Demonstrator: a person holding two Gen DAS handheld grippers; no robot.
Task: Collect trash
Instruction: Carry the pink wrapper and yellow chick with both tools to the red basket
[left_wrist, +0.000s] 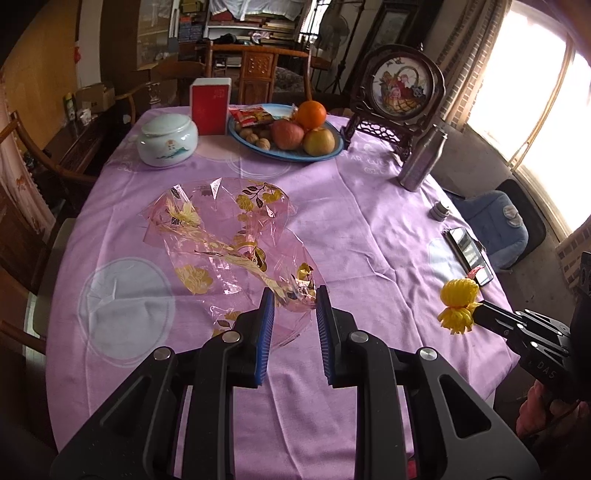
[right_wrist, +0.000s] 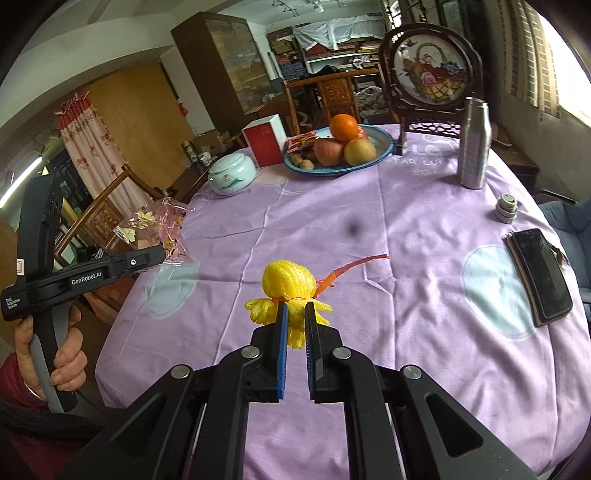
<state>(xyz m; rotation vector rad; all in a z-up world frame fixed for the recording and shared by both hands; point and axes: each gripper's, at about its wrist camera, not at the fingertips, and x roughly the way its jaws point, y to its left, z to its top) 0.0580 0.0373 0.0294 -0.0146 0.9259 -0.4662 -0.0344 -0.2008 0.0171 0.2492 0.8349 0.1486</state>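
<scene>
A crinkled clear pink cellophane wrapper (left_wrist: 229, 236) with gold flowers spreads out from my left gripper (left_wrist: 295, 306), whose blue pads are shut on its near corner. In the right wrist view the wrapper (right_wrist: 155, 225) hangs in the air from the left gripper (right_wrist: 159, 256), beyond the table's left edge. My right gripper (right_wrist: 295, 314) is shut on a yellow foam fruit net (right_wrist: 288, 282), held above the purple tablecloth (right_wrist: 406, 229). A red-orange strip (right_wrist: 354, 265) trails from the net. The left wrist view shows the net (left_wrist: 458, 301) at the right gripper's (left_wrist: 478, 312) tip.
At the table's far side stand a blue fruit plate (left_wrist: 295, 157), a white lidded jar (left_wrist: 166, 142), a red box (left_wrist: 208, 107) and a framed round screen (left_wrist: 400, 88). A steel bottle (left_wrist: 421, 158), its cap (left_wrist: 439, 210) and a phone (left_wrist: 469, 254) lie right. Wooden chairs surround the table.
</scene>
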